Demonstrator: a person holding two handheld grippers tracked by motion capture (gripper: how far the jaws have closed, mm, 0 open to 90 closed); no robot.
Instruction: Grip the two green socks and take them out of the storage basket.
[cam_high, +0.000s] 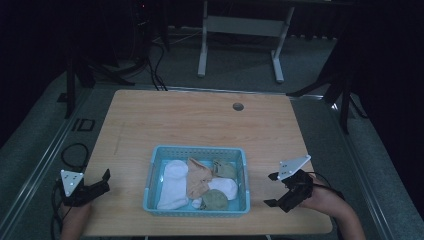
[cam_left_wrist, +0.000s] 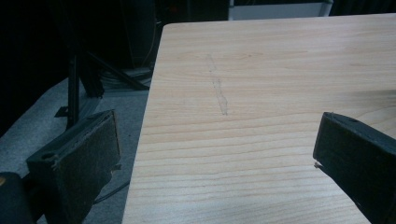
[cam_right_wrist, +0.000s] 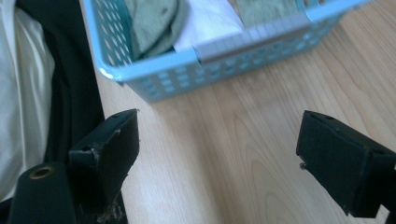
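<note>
**Grippers open and empty on either side of the sock basket**

Your right gripper (cam_high: 274, 189) rests low over the table (cam_high: 200, 115) with its jaws spread wide and nothing between them. The blue basket (cam_high: 196, 150) sits just to its left, near but not touching; in the right gripper view the basket's perforated wall (cam_right_wrist: 187, 77) lies directly ahead of the jaws, across a strip of bare wood.

Your left gripper (cam_high: 106, 181) is likewise wide open and empty. It sits on the opposite side of the basket, somewhat farther off, at the table's left edge. Its own view looks along bare tabletop (cam_left_wrist: 280, 93), with one jaw hanging past the table's edge.

Inside the basket, from your right gripper outward: a green sock (cam_high: 215, 199) closest, at the near right corner, a second green sock (cam_high: 224, 170) behind it, a small white sock (cam_high: 223, 186) between them, an orange sock (cam_high: 198, 180) at the middle, and a large white sock (cam_high: 173, 186) farthest away.

Hazards from this position:
- The socks overlap. Closing on one may pinch a neighbour and lift two together.
- The basket appears light. A jaw catching the rim or mesh wall would likely drag or tip it.
- Descending with the jaws this wide risks one jaw landing outside the wall.
- The left gripper is at the table edge; a low sweep could strike it.
</note>
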